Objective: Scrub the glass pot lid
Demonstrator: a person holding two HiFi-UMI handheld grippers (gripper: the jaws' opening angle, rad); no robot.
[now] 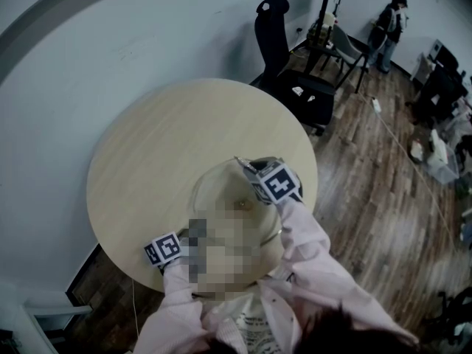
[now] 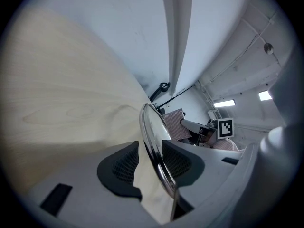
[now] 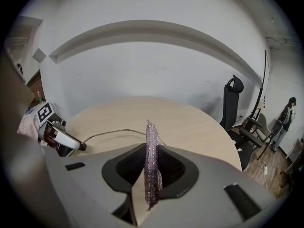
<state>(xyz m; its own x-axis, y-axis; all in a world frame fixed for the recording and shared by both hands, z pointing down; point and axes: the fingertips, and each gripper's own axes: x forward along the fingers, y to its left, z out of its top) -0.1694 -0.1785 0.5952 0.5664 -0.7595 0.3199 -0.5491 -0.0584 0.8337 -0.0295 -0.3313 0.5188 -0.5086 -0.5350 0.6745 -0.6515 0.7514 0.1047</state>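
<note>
The glass pot lid point(image 1: 221, 186) is over the near half of the round wooden table point(image 1: 162, 139). My left gripper point(image 1: 190, 236) grips its near rim. In the left gripper view the metal rim point(image 2: 151, 127) runs edge-on between the pads of that gripper point(image 2: 154, 163), which is shut on it. My right gripper point(image 1: 249, 168) hovers at the lid's far edge, shut on a purple scrub pad point(image 3: 152, 156) that stands edge-on between its jaws point(image 3: 152, 167). The pad point(image 2: 174, 125) also shows beyond the lid. The thin rim point(image 3: 111, 132) reaches across to the left gripper point(image 3: 78, 146).
A black office chair point(image 1: 276, 43) stands just beyond the table's far right edge. A person point(image 1: 391, 28) stands far off on the wooden floor by more chairs and clutter. The white wall point(image 1: 110, 35) curves round the table's far left side.
</note>
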